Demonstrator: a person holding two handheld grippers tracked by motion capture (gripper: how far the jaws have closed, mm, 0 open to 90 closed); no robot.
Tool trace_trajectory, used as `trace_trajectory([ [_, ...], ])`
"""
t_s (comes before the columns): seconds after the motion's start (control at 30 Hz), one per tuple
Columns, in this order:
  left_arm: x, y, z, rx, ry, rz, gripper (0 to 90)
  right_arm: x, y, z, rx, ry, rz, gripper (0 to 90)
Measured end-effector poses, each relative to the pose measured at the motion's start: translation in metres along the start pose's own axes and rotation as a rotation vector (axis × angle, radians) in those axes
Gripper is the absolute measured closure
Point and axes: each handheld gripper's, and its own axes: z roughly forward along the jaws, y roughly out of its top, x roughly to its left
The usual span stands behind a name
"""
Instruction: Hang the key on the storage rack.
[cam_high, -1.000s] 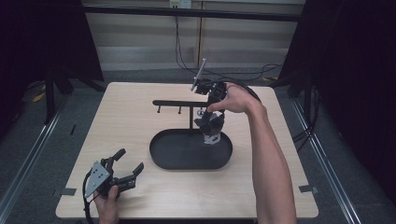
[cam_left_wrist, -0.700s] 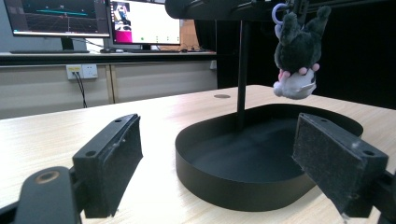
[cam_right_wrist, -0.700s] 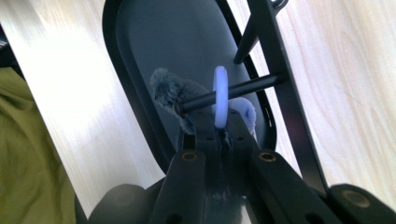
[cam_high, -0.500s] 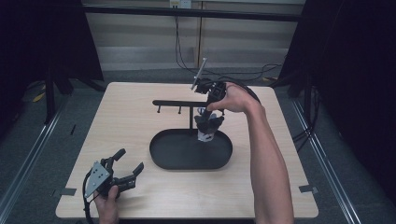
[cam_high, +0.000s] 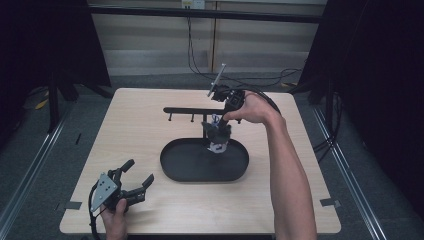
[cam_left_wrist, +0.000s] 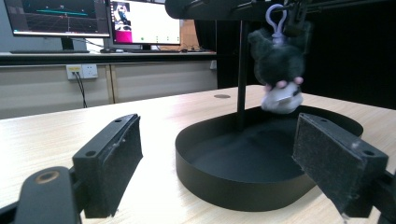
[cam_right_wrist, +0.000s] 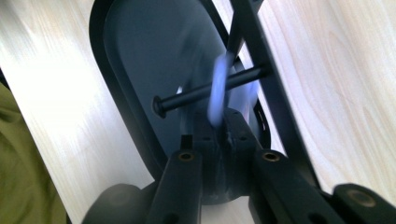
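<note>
Nearest the person, the left gripper rests low on the near left part of the surface, held in the left hand. Its jaws stand spread wide with nothing between them; in the left gripper view the two black pads frame the tray from the side.

Past it, toward the middle of the surface, lies the black oval tray. A thin black post rises from the tray and carries a horizontal bar with short pegs pointing down.

At the far right end of that bar, the right gripper comes down from above, the person's right hand around its body. Its jaws are almost pressed together and have just been opening slightly, with the pale purple clip loop of a plush keychain between their tips. Whether the pads still press on the loop I cannot tell, as the right gripper view is blurred there. In that view the loop sits across a black peg.

The plush keychain, dark and fuzzy with a white lower part, hangs just beside the post, above the far right part of the tray and clear of its floor.
</note>
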Motion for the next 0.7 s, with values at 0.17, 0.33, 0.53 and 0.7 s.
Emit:
trace_trajectory([
  [0.17,-0.001,0.000,0.001,-0.007,0.005,-0.010,15.4,0.004,-0.005,-0.004,-0.018,-0.010,0.012,76.8],
  [0.33,0.000,0.000,0.000,0.001,0.002,0.001,15.4,0.008,-0.015,-0.005,-0.046,-0.044,0.030,70.1],
  [0.53,0.000,0.000,0.000,0.003,0.001,0.002,15.4,0.016,-0.023,-0.008,-0.076,-0.072,0.023,62.4],
  [0.7,0.000,0.000,0.000,0.002,0.001,0.002,15.5,0.025,-0.029,-0.010,-0.101,-0.078,0.025,54.8],
])
